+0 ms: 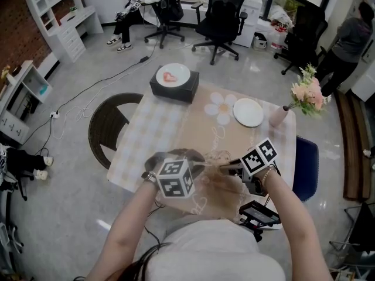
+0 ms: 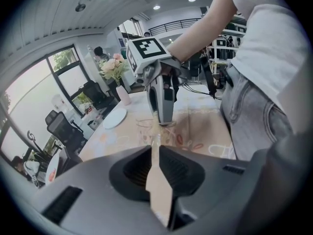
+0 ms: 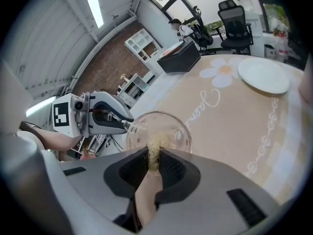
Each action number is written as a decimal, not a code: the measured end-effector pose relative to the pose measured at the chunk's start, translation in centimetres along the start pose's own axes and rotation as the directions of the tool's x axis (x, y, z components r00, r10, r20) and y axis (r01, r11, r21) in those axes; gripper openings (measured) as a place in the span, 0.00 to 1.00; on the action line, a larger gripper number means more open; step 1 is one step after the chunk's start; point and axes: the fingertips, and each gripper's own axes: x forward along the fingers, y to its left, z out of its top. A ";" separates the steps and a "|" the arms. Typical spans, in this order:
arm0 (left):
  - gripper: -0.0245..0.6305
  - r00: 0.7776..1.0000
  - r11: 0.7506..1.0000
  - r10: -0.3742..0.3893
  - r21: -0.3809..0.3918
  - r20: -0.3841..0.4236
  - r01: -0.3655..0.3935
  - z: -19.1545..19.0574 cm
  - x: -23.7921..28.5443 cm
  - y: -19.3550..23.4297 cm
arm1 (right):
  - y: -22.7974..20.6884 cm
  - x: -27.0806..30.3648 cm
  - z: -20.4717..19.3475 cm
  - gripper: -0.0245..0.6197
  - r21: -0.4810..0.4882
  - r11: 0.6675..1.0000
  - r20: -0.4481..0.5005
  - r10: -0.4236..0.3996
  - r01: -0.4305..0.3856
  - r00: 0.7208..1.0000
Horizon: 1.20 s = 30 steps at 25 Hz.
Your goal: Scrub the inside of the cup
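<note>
Two grips here: my left gripper (image 3: 128, 126) pinches the rim of the clear cup (image 3: 168, 126) over the bench (image 3: 234, 116). My right gripper (image 2: 165, 122) clamps a straw-coloured scrubber (image 3: 155, 153) pushed into the cup's mouth.

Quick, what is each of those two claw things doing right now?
Left gripper: shut on the rim of the clear glass cup.
Right gripper: shut on a pale yellow fibrous scrubber, at the cup's mouth.
</note>
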 end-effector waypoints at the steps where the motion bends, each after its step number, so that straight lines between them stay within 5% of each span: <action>1: 0.11 1.000 1.000 0.000 0.007 -0.004 0.000 -0.1 0.0 -0.1 | 0.2 0.0 0.0 0.12 0.010 1.000 0.008 0.022 -0.022 1.000; 7: 0.11 1.000 0.999 0.014 0.045 -0.022 -0.013 -0.7 0.0 -0.1 | 1.4 0.3 0.8 0.12 0.053 0.987 0.090 0.145 -0.150 0.985; 11: 0.12 0.999 0.997 0.038 0.072 -0.039 -0.035 -1.2 0.1 0.0 | 1.5 0.5 1.7 0.12 0.051 0.987 0.158 0.142 -0.152 0.977; 16: 0.11 0.997 0.996 0.060 0.073 -0.047 -0.056 -1.8 0.3 0.3 | 0.7 0.4 2.9 0.12 -0.095 0.995 0.229 0.004 0.019 0.973; 19: 0.11 0.997 0.996 0.072 0.061 -0.037 -0.069 -2.1 0.3 0.6 | 0.3 0.4 3.3 0.12 -0.198 0.965 0.241 -0.120 0.170 0.963; 22: 0.12 0.995 0.992 0.101 0.072 -0.023 -0.099 -2.3 0.3 0.9 | 0.1 0.2 3.6 0.12 -0.324 0.891 0.243 -0.248 0.319 0.938; 26: 0.12 0.988 0.985 0.152 0.089 -0.005 -0.151 -2.8 0.4 1.2 | 0.8 0.3 3.7 0.12 -0.536 0.715 0.243 -0.377 0.448 0.894; 30: 0.12 0.982 0.980 0.185 0.070 0.018 -0.186 -3.5 0.5 1.5 | 1.5 0.6 3.7 0.12 -0.686 0.545 0.253 -0.443 0.483 0.860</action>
